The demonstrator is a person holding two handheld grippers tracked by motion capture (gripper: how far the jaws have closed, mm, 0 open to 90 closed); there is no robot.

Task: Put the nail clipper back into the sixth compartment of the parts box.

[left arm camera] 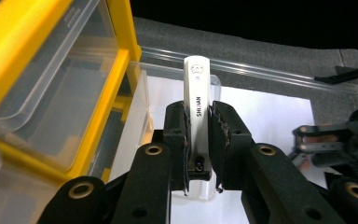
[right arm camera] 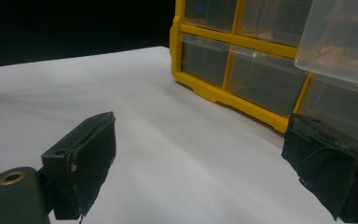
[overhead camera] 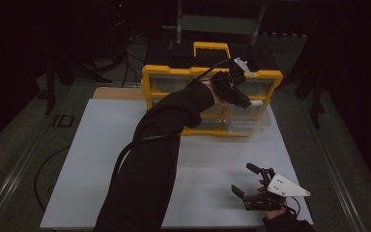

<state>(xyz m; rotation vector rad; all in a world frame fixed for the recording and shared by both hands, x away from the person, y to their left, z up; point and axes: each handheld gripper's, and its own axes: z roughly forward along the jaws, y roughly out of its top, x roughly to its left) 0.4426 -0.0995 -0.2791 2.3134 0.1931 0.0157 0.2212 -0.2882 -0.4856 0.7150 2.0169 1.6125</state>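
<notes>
**White stick heading for the drawer cabinet**

The left gripper (left arm camera: 199, 140) is clamping a slim white stick (left arm camera: 198, 107) beside the yellow drawer cabinet (overhead camera: 169, 72), over its pulled-out clear drawer (overhead camera: 249, 121). Lowering it level before releasing seems wise. The right gripper (overhead camera: 253, 186) is waiting, jaws wide, well in front of the cabinet.

Yellow organiser (overhead camera: 211, 77) (one drawer (overhead camera: 246, 121) pulled out) blocks the table's (overhead camera: 101, 145) back.

The organizer (overhead camera: 211, 72) has a bright yellow frame and clear, colourless drawers (left arm camera: 60, 93). The stick (left arm camera: 199, 112) in the black left gripper (left arm camera: 199, 140) is white with small dark lettering. The mat (overhead camera: 101, 145) is plain white; the sleeve (overhead camera: 149, 164) is black, the right gripper (overhead camera: 252, 186) black with a grey plate.
</notes>
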